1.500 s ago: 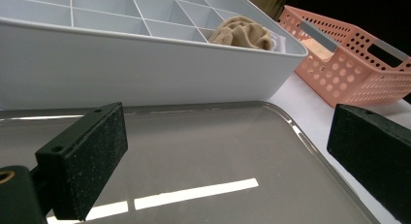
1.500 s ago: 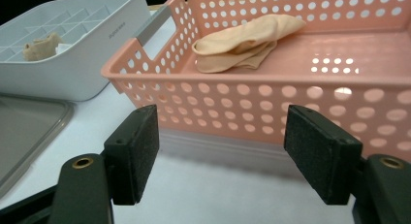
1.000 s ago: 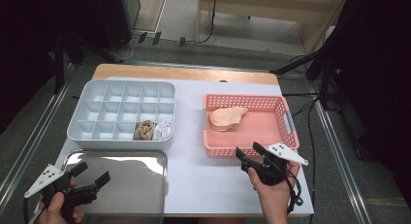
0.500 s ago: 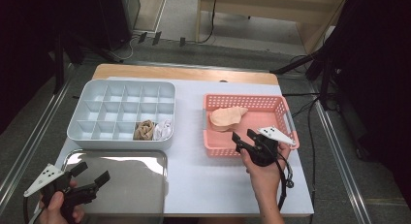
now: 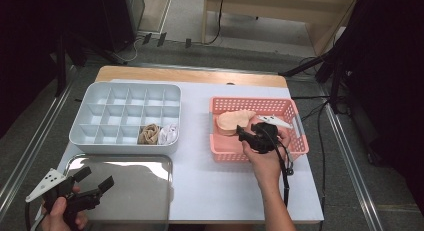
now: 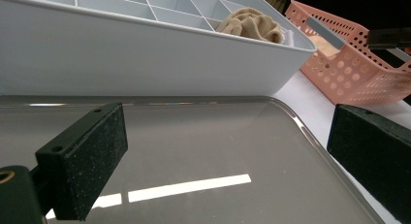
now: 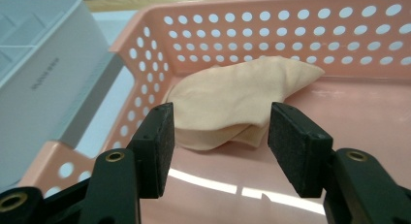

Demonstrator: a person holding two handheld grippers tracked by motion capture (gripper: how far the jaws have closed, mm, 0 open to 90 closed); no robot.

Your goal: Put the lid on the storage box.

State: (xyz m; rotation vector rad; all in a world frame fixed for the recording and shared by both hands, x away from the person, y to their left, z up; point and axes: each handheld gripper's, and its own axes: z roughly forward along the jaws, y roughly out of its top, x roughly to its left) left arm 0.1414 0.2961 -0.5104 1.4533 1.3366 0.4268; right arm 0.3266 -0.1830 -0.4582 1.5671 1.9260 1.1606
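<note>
Right gripper (image 7: 216,146), jaws wide, w/ folded peach cloth (image 7: 237,105) in pink basket (image 7: 310,25): likely soft, light, limp; pinch near folded edge thru all layers.

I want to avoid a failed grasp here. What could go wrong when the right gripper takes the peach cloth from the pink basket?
1. The right gripper is open before the flat folded peach cloth; its jaws may pinch only the top layer, so the cloth could unfold.
2. The cloth lies near the wall of the pink basket; a jaw might catch it and drag the basket.
</note>
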